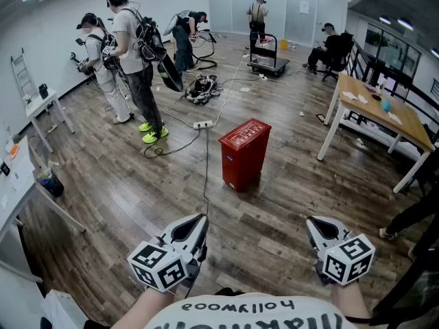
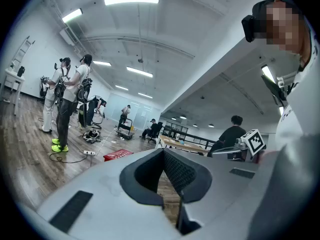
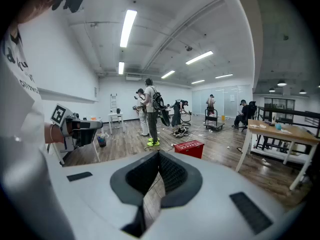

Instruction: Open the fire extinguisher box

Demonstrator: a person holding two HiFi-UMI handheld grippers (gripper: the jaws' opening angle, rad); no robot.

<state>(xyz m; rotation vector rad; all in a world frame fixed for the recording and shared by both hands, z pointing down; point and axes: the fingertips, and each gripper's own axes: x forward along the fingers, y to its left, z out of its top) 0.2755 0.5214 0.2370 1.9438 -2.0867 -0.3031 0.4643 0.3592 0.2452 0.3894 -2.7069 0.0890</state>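
**Two grippers clear of the box; opening not started**

1. Position of the task item. The red rectangular fire extinguisher box (image 1: 244, 153) stands upright on the wood-plank floor (image 1: 288, 204), ahead of the person and roughly centred between both grippers. Its flat top panel lies level with the rim, so the box reads as closed.

2. Left gripper (image 1: 195, 221). It is held low, near the person's body and well apart from the box. Its jaws are pressed together with nothing between them.

3. Right gripper (image 1: 317, 225). It is held at about the same height and is also well apart from the box. Its jaws appear to meet at the tips and pinch nothing.

4. Surroundings. A white power strip (image 1: 202, 124) with its cable lies on the floor beyond the box. A light wooden counter (image 1: 405, 118) stands to the right.

5. Progress. No part of the task appears done. What is left, by judgement:
   - approach the box;
   - spread one pair of jaws;
   - take hold of the top panel or its edge;
   - lift or swing it open.

The opening mechanism cannot be made out from here.
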